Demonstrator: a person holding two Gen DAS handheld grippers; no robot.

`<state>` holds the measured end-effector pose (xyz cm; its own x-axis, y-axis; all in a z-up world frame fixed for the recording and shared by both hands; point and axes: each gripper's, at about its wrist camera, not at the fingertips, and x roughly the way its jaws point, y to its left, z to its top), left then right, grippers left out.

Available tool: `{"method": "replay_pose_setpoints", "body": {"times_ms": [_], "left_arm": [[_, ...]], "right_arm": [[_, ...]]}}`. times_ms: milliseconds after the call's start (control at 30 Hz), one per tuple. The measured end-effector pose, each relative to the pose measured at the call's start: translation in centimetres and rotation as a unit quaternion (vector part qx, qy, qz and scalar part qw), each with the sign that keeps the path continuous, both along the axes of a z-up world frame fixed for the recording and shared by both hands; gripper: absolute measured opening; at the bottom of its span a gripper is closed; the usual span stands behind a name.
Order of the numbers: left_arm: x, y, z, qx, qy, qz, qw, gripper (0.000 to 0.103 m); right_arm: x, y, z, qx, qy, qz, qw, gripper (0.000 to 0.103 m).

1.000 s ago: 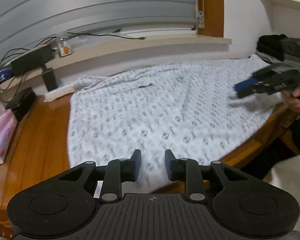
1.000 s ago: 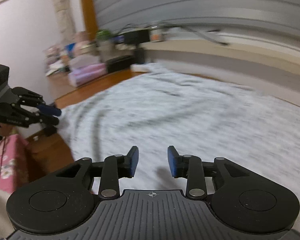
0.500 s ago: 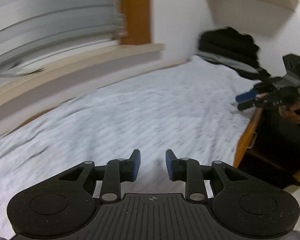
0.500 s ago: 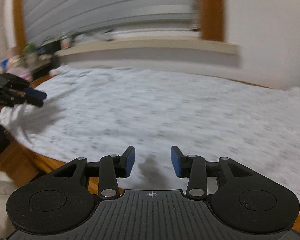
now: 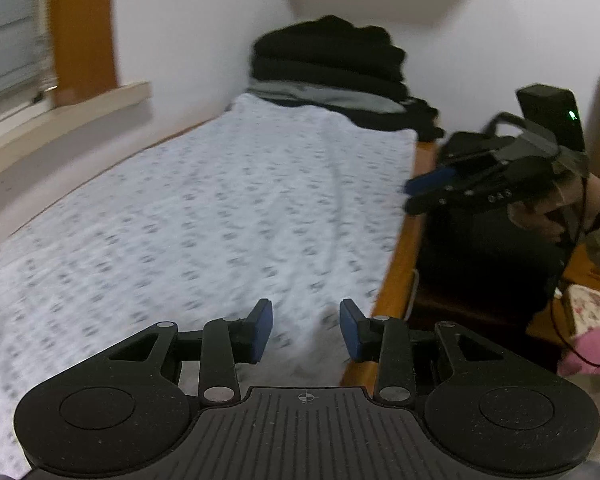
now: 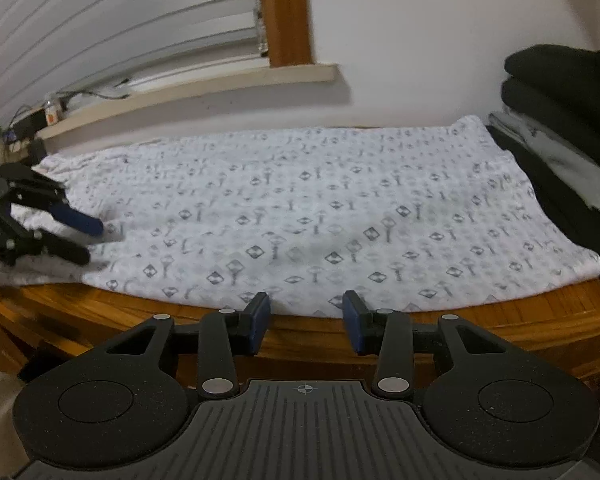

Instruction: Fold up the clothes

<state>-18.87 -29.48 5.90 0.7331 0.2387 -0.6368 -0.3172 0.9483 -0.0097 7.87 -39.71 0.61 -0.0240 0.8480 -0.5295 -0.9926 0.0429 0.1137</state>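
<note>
Both grippers, left (image 5: 305, 330) opening and right (image 6: 306, 325) parted, hold nothing; a shallow pinch could miss the shirt's (image 6: 320, 216) hem.

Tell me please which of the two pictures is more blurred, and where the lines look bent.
Left wrist view: more blurred, the print on the white patterned garment is smeared, and the right hand-held gripper is soft. Right wrist view: sharper, the same print reads clearly; the fisheye lens bends the window blinds and the wooden table edge into curves.
</note>
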Motion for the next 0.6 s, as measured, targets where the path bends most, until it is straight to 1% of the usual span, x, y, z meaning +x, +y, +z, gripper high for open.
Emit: {"method": "replay_pose_setpoints", "body": {"times_ms": [67, 133, 167, 200, 233, 300, 367, 467, 567, 600], "left_arm": [[1.1, -0.3, -0.4, 0.000, 0.006, -0.014, 0.9999, 0.039], [2.1, -0.6, -0.8, 0.003, 0.013, -0.026, 0.9996, 0.031], [2.5, -0.8, -0.9, 0.007, 0.017, -0.029, 0.9994, 0.020], [2.5, -0.7, -0.9, 0.009, 0.018, -0.031, 0.9993, 0.006], [2.6, -0.6, -0.7, 0.008, 0.016, -0.032, 0.9994, 0.002], [2.7, -0.3, -0.3, 0.004, 0.009, -0.031, 0.9995, 0.002], [2.6, 0.4, 0.5, 0.000, -0.007, -0.021, 0.9997, 0.002], [1.9, 2.3, 1.5, -0.033, -0.038, 0.000, 0.9988, 0.002], [1.5, 4.0, 2.1, -0.061, -0.058, 0.019, 0.9963, 0.002], [1.5, 4.3, 2.3, -0.068, -0.062, 0.021, 0.9955, 0.002]], "right_arm": [[0.1, 0.1, 0.0, 0.001, -0.005, -0.005, 1.000, 0.041], [0.1, 0.2, 0.0, 0.001, -0.012, -0.009, 1.000, 0.041], [0.2, 0.3, 0.1, 0.001, -0.016, -0.010, 1.000, 0.041], [0.2, 0.3, 0.1, 0.001, -0.019, -0.011, 1.000, 0.041], [0.2, 0.2, 0.1, 0.001, -0.021, -0.013, 1.000, 0.041], [0.3, 0.0, 0.1, 0.002, -0.022, -0.018, 1.000, 0.041], [0.5, -0.2, 0.1, 0.005, -0.021, -0.022, 1.000, 0.041], [0.3, -0.4, 0.2, 0.012, -0.021, -0.019, 1.000, 0.042], [-0.1, -0.2, 0.2, 0.012, -0.025, -0.012, 1.000, 0.043], [-0.2, -0.1, 0.2, 0.012, -0.026, -0.009, 1.000, 0.047]]}}
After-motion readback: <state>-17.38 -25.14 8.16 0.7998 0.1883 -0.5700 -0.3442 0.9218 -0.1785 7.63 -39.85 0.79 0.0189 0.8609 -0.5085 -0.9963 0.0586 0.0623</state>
